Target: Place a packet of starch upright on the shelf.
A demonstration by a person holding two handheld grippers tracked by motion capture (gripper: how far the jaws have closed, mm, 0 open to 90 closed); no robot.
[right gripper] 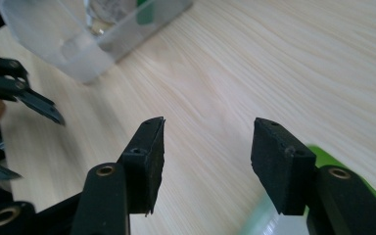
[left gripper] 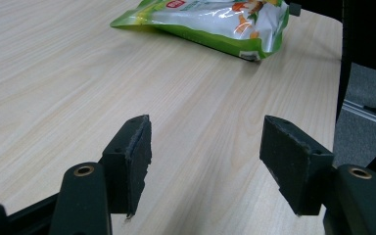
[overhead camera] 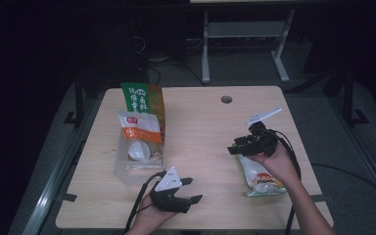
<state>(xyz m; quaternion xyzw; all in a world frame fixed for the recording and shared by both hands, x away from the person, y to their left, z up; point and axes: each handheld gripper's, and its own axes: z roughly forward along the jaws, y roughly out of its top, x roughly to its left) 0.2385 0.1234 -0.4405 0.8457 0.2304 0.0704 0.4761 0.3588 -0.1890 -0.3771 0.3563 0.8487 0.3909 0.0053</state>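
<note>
Left gripper (overhead camera: 192,190) sits low at the near edge of the bench (overhead camera: 200,122), held in the left hand (overhead camera: 149,218), pointing right across the board. Jaws released, nothing between the pads (left gripper: 139,152), bare wood under them.

Right gripper (overhead camera: 236,147) is held in the right hand (overhead camera: 274,164) above the bench's right half, pointing left toward the middle. Jaws spread apart, nothing gripped.

Green-edged snack bag (overhead camera: 259,178) lies flat on the bench directly under the right hand and forearm, near the right front edge; in the left gripper view it's ahead of the jaws, well apart from them.

Clear plastic bin (overhead camera: 132,164) stands on the left half with an orange-and-white pouch (overhead camera: 138,128) in it and a tall green packet (overhead camera: 144,100) upright at its far end. Bench between the two grippers is open. A round cable hole (overhead camera: 226,99) sits near the far edge.
</note>
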